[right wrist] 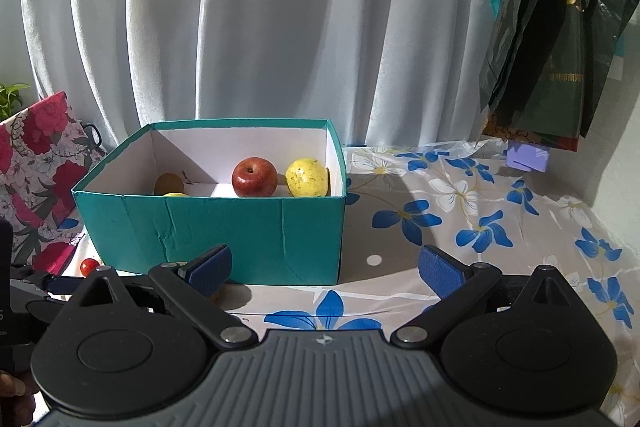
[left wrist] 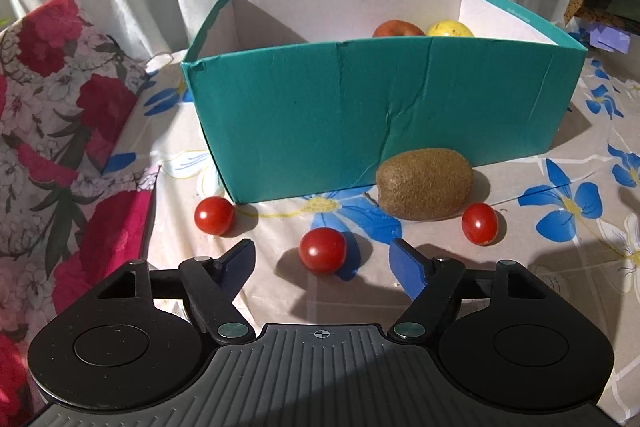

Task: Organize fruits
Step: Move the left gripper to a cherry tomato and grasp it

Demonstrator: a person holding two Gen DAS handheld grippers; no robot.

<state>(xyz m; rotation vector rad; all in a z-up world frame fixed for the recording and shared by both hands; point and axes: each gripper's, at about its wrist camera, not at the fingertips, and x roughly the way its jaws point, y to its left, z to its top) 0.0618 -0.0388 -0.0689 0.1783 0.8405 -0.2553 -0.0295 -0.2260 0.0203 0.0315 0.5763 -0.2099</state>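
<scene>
A teal cardboard box (left wrist: pixel 360 107) (right wrist: pixel 224 227) stands on the flowered tablecloth. It holds a red apple (right wrist: pixel 255 182), a yellow fruit (right wrist: pixel 307 183) and a brown kiwi (right wrist: pixel 169 183). In front of the box lie another kiwi (left wrist: pixel 424 183) and three cherry tomatoes: the left one (left wrist: pixel 214 215), the middle one (left wrist: pixel 322 250) and the right one (left wrist: pixel 479 223). My left gripper (left wrist: pixel 321 246) is open, low over the cloth, with the middle tomato between its blue pads (left wrist: pixel 240 261) and a gap on both sides. My right gripper (right wrist: pixel 326 267) is open and empty before the box's right front corner.
A red floral bag (left wrist: pixel 60 147) (right wrist: pixel 40 155) leans at the table's left edge. White curtains hang behind. Dark plastic bags (right wrist: pixel 552 47) hang at the far right above a small purple box (right wrist: pixel 528 157). The flowered tablecloth (right wrist: pixel 480 227) stretches right of the box.
</scene>
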